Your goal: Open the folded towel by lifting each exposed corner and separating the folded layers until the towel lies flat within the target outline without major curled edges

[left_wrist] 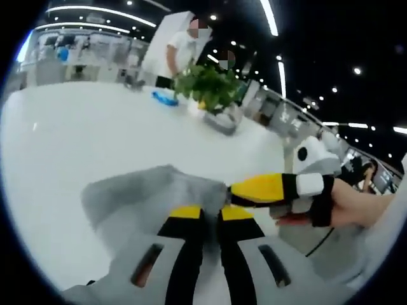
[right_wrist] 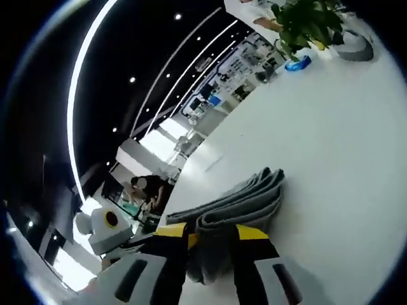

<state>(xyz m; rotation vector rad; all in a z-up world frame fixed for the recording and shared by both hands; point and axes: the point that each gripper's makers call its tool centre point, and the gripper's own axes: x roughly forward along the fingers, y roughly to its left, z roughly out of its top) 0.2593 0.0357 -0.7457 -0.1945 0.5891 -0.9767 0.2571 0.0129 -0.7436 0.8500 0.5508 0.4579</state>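
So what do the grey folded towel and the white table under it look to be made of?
The grey folded towel looks like soft woven or terry cloth: matte, with thick rounded fold edges stacked in layers. The white table looks like a smooth, hard, slightly glossy surface, perhaps laminate or solid surfacing; which one cannot be told.

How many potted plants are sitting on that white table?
1. A leafy green plant stands at the far side of the white table, beyond the grey towel; it shows again in the right gripper view. Others could be out of frame.
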